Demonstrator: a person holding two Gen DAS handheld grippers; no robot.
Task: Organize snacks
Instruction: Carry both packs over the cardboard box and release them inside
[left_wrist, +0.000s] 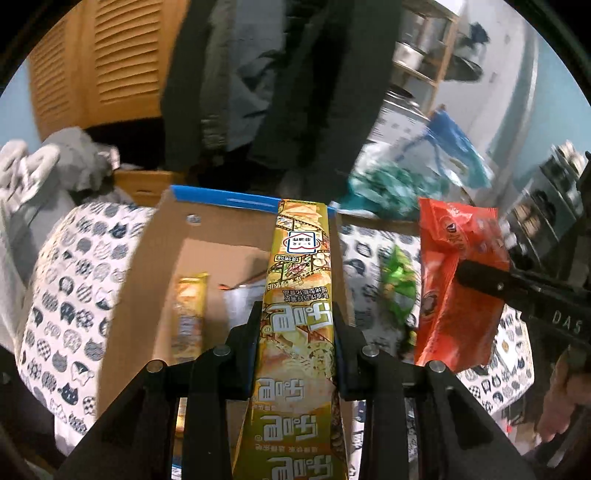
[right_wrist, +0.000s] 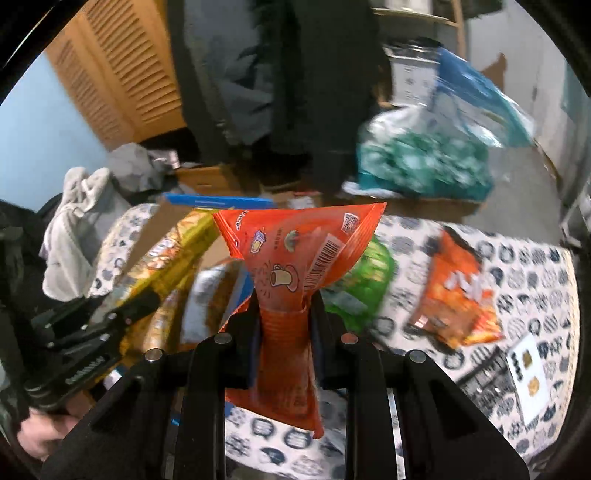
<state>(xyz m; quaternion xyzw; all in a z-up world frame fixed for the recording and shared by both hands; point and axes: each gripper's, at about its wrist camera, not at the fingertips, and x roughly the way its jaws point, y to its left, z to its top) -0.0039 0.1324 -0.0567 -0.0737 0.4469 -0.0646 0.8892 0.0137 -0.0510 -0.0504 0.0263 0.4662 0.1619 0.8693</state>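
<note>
above the box (left_wrist: 147, 258), claws (left_wrist: 295, 325) grip snacks (left_wrist: 299, 258).

Long yellow snack box (left_wrist: 301, 295) clamped upright over cardboard box (left_wrist: 147, 277), orange packet (right_wrist: 295, 280) pinched mid-air

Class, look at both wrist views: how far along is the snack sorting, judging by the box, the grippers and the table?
Done: one yellow packet already lies in the cardboard box. In hand: the left gripper clamps a yellow snack pack and the right gripper an orange pouch. Left: a green bag and an orange chip bag remain on the cat-print cloth.
</note>
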